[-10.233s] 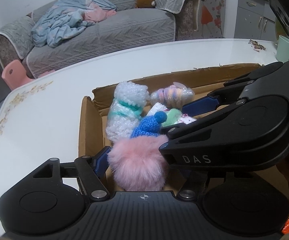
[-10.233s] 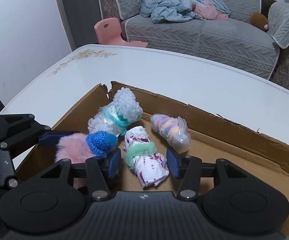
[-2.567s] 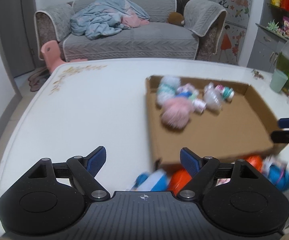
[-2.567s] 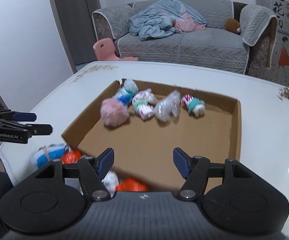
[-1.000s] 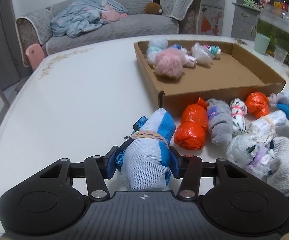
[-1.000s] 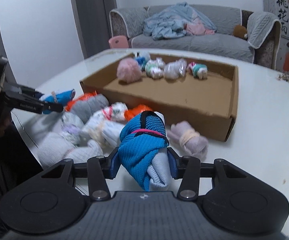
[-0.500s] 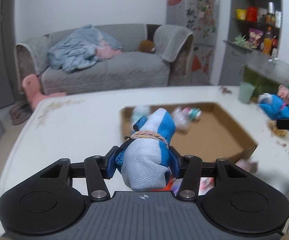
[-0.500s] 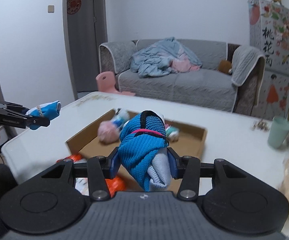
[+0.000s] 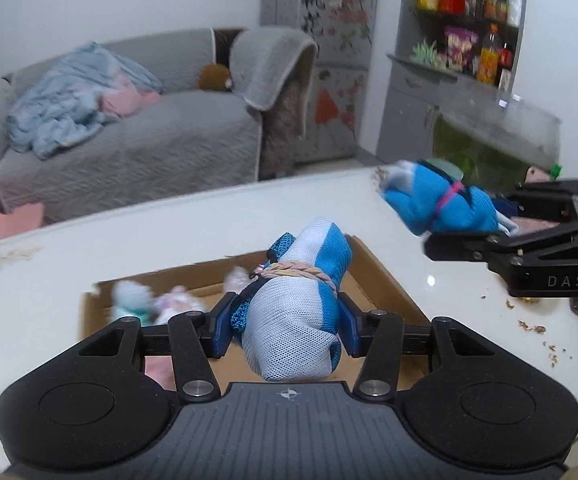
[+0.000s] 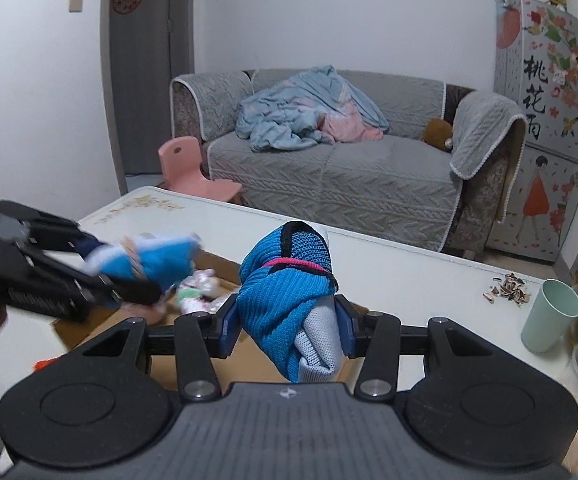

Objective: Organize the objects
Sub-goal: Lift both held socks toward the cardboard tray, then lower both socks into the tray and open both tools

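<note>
Both tongs now up off the worktop (image 9: 129, 248), carried over the cardboard box (image 9: 373, 276): left tongs (image 9: 285, 328) clamped on white-blue sock roll (image 9: 297, 300), right tongs (image 10: 287, 330) clamped on blue sock roll (image 10: 285, 276), so likely drop-in comes next.

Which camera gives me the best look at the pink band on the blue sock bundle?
The right wrist view: the blue sock bundle sits sharp and close between the right gripper pads, pink band crossing its top. The left wrist view shows the same bundle farther off, slightly blurred, band seen only as a short slanted strip.
</note>
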`<action>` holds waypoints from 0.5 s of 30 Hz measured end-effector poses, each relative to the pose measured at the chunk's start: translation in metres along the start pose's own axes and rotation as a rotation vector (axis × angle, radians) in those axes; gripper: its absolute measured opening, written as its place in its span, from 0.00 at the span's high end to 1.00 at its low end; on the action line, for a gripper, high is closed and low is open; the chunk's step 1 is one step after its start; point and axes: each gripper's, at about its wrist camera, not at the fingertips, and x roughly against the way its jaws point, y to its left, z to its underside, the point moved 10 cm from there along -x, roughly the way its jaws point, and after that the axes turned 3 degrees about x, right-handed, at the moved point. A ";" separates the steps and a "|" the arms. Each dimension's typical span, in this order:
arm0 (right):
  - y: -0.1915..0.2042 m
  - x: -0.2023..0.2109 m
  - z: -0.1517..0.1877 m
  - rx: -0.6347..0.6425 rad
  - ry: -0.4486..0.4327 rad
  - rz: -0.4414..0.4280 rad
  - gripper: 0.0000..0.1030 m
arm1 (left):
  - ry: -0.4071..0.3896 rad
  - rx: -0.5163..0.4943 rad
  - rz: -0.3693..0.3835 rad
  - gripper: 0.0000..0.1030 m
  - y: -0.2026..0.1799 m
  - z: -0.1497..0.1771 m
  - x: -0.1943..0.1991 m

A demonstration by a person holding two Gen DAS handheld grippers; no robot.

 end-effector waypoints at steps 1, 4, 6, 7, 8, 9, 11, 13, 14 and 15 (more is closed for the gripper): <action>-0.002 -0.003 0.001 -0.001 0.007 0.002 0.57 | 0.013 -0.010 -0.003 0.44 -0.003 0.001 -0.012; -0.011 -0.021 0.005 -0.011 0.034 -0.002 0.57 | 0.056 -0.039 -0.024 0.44 -0.007 0.008 -0.048; -0.014 -0.033 0.007 -0.010 0.052 -0.002 0.57 | 0.082 -0.052 -0.028 0.44 -0.007 0.014 -0.068; -0.016 -0.039 0.009 -0.009 0.064 -0.004 0.57 | 0.095 -0.059 -0.034 0.44 -0.006 0.016 -0.077; -0.018 -0.044 0.011 -0.012 0.077 -0.007 0.57 | 0.107 -0.068 -0.041 0.44 -0.005 0.019 -0.085; -0.019 -0.050 0.014 -0.013 0.091 -0.007 0.57 | 0.115 -0.073 -0.045 0.44 -0.004 0.022 -0.093; -0.020 -0.061 0.018 -0.010 0.112 -0.012 0.57 | 0.132 -0.074 -0.048 0.44 -0.001 0.026 -0.105; -0.020 -0.070 0.023 -0.007 0.133 -0.021 0.57 | 0.142 -0.070 -0.043 0.44 0.002 0.029 -0.114; -0.020 -0.074 0.026 -0.004 0.143 -0.020 0.57 | 0.144 -0.068 -0.045 0.44 0.003 0.030 -0.116; -0.021 -0.079 0.027 -0.003 0.153 -0.020 0.57 | 0.145 -0.066 -0.046 0.44 0.005 0.031 -0.119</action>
